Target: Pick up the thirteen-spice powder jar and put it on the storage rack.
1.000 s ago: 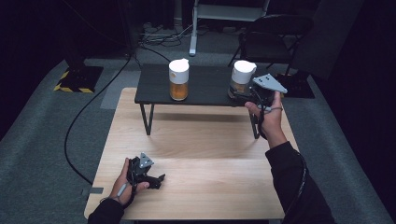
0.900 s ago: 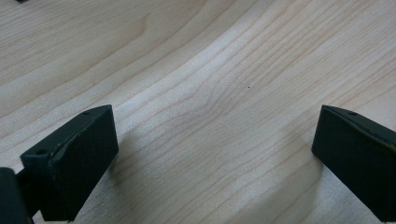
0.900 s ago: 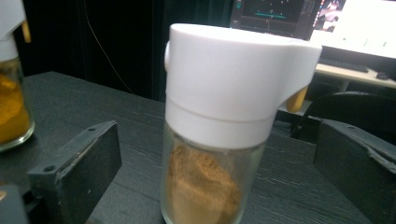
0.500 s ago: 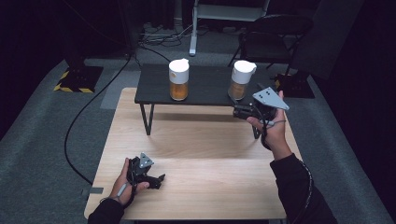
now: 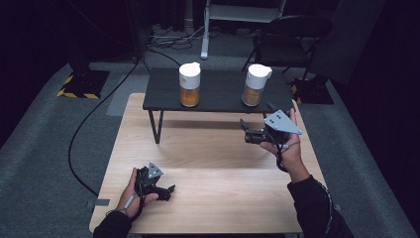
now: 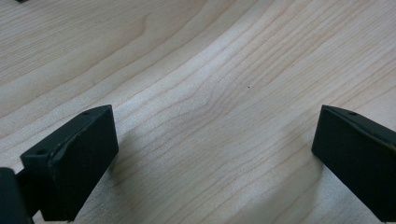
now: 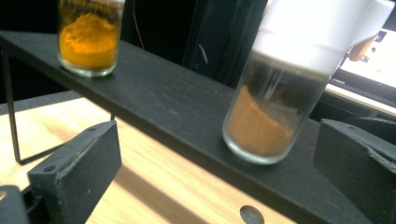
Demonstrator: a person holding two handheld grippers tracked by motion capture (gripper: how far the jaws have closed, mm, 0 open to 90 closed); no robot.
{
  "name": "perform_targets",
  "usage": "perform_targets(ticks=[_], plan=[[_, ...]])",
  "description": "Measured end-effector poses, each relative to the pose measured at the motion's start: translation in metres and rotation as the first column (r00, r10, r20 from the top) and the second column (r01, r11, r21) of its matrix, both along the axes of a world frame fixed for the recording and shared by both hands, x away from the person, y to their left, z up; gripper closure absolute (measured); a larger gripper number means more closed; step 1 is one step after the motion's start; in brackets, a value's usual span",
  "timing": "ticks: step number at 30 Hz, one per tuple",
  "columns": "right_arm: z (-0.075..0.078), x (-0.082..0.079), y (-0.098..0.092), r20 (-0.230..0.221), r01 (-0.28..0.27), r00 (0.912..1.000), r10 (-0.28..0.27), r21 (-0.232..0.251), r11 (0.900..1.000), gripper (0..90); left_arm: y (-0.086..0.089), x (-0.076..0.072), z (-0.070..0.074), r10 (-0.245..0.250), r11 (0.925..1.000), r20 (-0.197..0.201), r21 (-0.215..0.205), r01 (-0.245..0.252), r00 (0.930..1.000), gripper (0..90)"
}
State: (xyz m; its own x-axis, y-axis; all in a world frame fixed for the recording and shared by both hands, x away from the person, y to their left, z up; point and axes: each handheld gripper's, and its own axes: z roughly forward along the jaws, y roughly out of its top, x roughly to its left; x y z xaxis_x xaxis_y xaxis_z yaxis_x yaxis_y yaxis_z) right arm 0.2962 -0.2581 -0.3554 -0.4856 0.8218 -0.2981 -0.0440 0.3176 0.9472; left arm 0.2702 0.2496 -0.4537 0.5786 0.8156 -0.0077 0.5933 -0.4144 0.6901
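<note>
One brown-powder jar (image 7: 280, 93) on the black shelf (image 7: 177, 112), just beyond the released, empty right tongs (image 7: 215, 172).

Light falls from above onto the wooden table (image 5: 213, 163), which is bright while the room around it sinks into near black. The black shelf (image 5: 218, 94) casts a soft shadow toward the person. In the right gripper view the jar (image 7: 285, 93) is blurred and its white lid glares; the left gripper view's grain curves at the edges.
</note>
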Motion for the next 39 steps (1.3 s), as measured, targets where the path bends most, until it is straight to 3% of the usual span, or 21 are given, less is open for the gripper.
perform_targets(ticks=[13,24,39], plan=[[-0.028,-0.007,-0.006,-0.024,-0.044,0.9988,0.043,-0.049,0.998,0.5,0.0,0.0,0.0,0.0,1.0,-0.001,0.001,0.0,1.0,0.4],[-0.046,-0.018,-0.009,-0.089,-0.082,0.9933,0.075,-0.083,0.993,0.5,0.0,0.0,0.0,0.0,1.0,-0.001,0.001,0.0,1.0,0.4],[-0.073,-0.024,-0.007,-0.161,-0.086,0.9853,0.056,-0.188,0.978,0.5,0.0,0.0,0.0,0.0,1.0,-0.001,0.001,0.0,1.0,0.4]])
